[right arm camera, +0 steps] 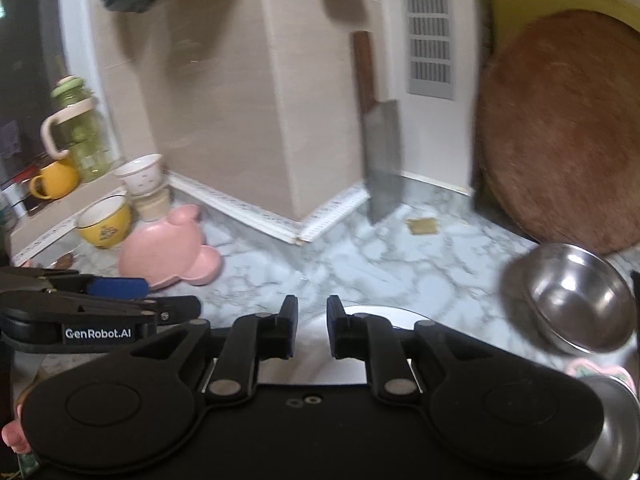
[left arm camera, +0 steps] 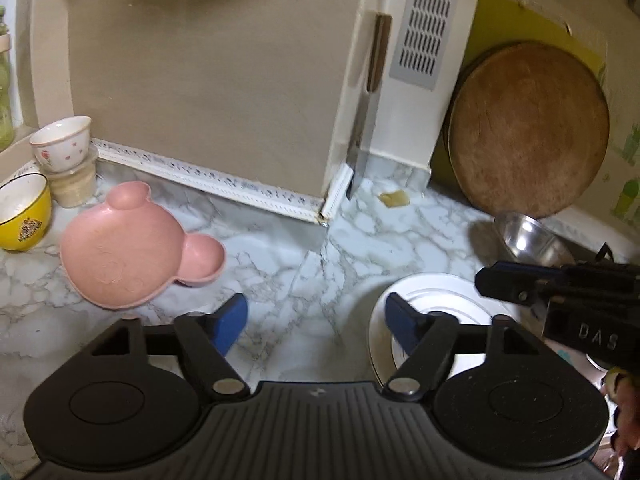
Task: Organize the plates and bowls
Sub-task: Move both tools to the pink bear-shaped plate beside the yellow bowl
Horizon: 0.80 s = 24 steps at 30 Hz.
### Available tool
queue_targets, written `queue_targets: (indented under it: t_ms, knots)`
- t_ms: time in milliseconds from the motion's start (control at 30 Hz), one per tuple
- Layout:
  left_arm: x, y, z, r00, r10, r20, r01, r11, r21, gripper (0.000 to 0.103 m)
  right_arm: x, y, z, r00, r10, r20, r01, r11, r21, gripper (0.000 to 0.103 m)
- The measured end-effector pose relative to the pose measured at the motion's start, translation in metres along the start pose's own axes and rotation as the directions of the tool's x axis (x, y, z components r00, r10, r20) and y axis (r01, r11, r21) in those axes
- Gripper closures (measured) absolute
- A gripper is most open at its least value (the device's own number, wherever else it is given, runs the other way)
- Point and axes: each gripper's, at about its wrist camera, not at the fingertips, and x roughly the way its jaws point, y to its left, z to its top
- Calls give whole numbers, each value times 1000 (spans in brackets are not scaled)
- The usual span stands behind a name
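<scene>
We see dishes scattered on marble tabletop (left arm camera: 288,256): pink bear-shaped plate (left arm camera: 132,248), white round plate (left arm camera: 432,296), steel bowl (right arm camera: 572,296). Left gripper (left arm camera: 316,316) jaws wide, empty; right gripper (right arm camera: 312,324) jaws nearly closed, empty. Sorting mostly ahead, we judge.

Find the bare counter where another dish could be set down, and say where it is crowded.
Free: the marble stretch between the pink bear plate, the wall corner trim and the white plate. Crowded: the left corner by the yellow bowl, and the right by the steel bowl.
</scene>
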Motion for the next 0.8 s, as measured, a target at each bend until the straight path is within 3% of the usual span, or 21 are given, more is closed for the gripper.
queue_targets:
  t_ms: [133,167,200,233,533,800]
  knots:
    - [-8,15,6,1000,8,25,-8,1000,-31,25,0,17,3,997,71,35,-69,996,-50,83]
    - [-10,18,8,1000,7,28,-6,999,-38,25,1,21,4,995,87,41,-84,994,-63,73]
    - [-11,22,10,999,9,35,-7,999,-50,23,3,25,4,994,95,44,-92,993,-78,57]
    - [-12,26,12,999,10,38,-8,998,-55,23,5,30,5,995,93,42,-89,992,-89,0]
    - [-6,80,19,993,112,31,-108,988,-108,23,46,63,16,993,105,51,-96,985,-144,1]
    - [21,142,23,972,236,0,-233,960,-158,23,93,80,37,993,117,22,-113,985,-132,0]
